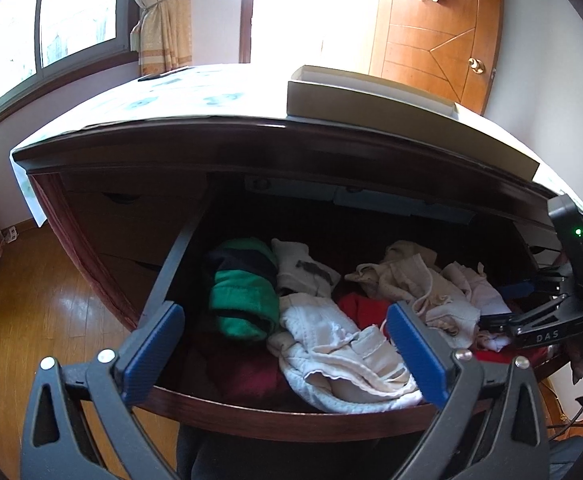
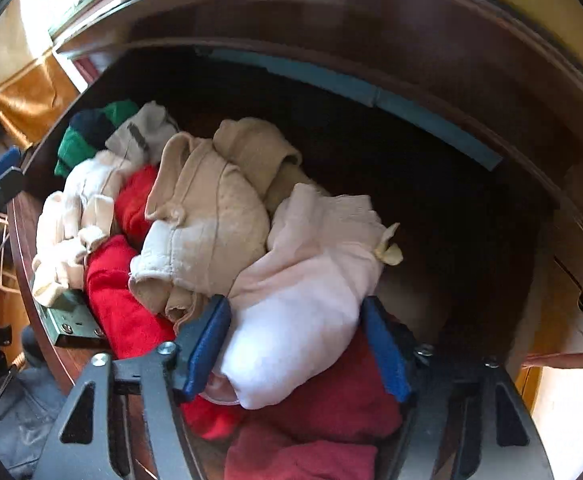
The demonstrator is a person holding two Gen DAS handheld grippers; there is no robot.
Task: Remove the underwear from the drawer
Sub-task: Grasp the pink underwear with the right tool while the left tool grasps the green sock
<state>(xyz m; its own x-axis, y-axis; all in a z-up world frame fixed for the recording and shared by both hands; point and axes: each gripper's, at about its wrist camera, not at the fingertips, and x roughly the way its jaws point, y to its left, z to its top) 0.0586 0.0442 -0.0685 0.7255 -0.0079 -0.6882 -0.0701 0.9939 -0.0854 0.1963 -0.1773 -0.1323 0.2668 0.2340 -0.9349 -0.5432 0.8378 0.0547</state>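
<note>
Right tongs (image 2: pixel 295 344) straddling pale pink underwear (image 2: pixel 303 300) at drawer (image 2: pixel 43 280) front-right, pads flanking, grip unclear; long axis near-far. Left tongs (image 1: pixel 283 354) apart, empty, at near rim.

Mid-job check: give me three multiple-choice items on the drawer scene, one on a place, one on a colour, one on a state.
1. Where is the green and navy garment?
A. left part of the drawer
B. on the floor
C. on the desk top

2. What colour is the garment between the right gripper pads?
A. black
B. pale pink-white
C. green

3. The left gripper is:
A. clamped on cloth
B. open, holding nothing
C. out of view

Key: 1 A, it lies by the left wall; 2 B, pale cloth fills the gap; 3 B, the pads stand wide apart.
</note>
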